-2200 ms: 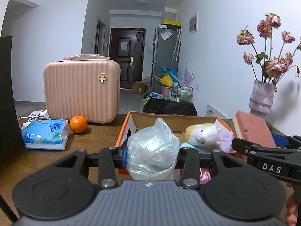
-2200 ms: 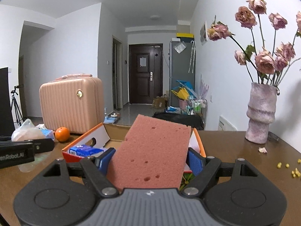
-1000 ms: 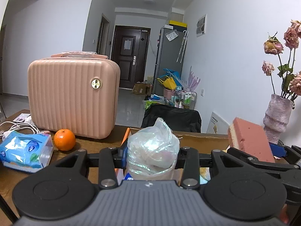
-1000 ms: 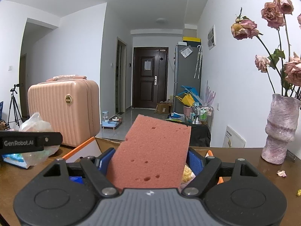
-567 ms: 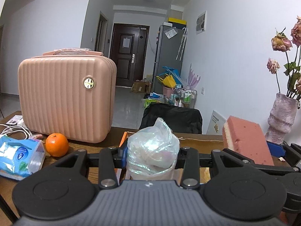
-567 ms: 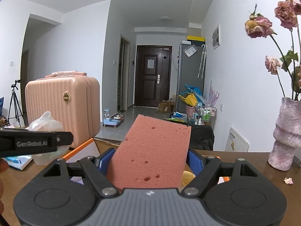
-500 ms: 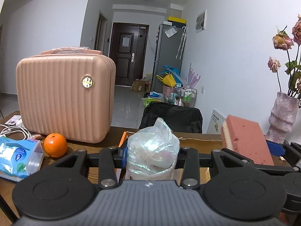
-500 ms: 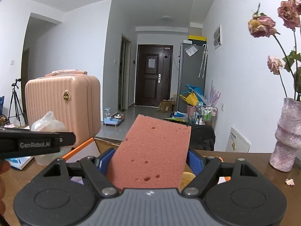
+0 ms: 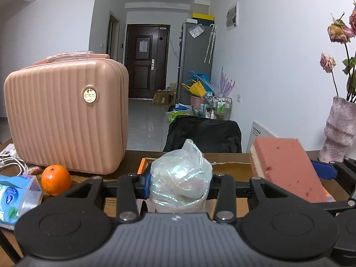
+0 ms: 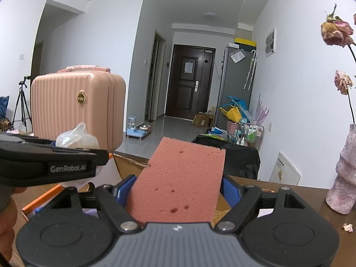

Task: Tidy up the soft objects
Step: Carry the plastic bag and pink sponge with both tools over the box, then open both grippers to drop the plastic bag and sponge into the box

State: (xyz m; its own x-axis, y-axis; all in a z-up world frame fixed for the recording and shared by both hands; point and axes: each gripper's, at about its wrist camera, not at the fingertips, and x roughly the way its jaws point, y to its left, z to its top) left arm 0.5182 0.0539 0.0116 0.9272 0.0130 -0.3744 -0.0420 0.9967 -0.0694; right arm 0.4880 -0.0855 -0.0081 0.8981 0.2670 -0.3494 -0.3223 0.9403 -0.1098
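"GenRobot.AI" is printed on the left gripper [image 10: 73, 153], clamped on a crumpled plastic bag [image 9: 180, 175]. The right gripper [image 10: 178, 189] pinches a pink sponge [image 10: 178, 178], its long axis pointing to twelve o'clock over the orange-edged cardboard box [image 9: 227, 169].

Brown table [image 9: 133, 155]: pink suitcase [image 9: 64, 120], orange [image 9: 55, 179], tissue pack [image 9: 15, 197], vase [image 9: 339, 129].

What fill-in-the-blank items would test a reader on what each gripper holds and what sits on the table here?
1. The left gripper is shut on a crumpled ____ bag.
2. The right gripper grips a pink ____.
3. The round fruit beside the pink suitcase is an ____.
4. The dried roses stand in a ____.

Missing words: plastic; sponge; orange; vase
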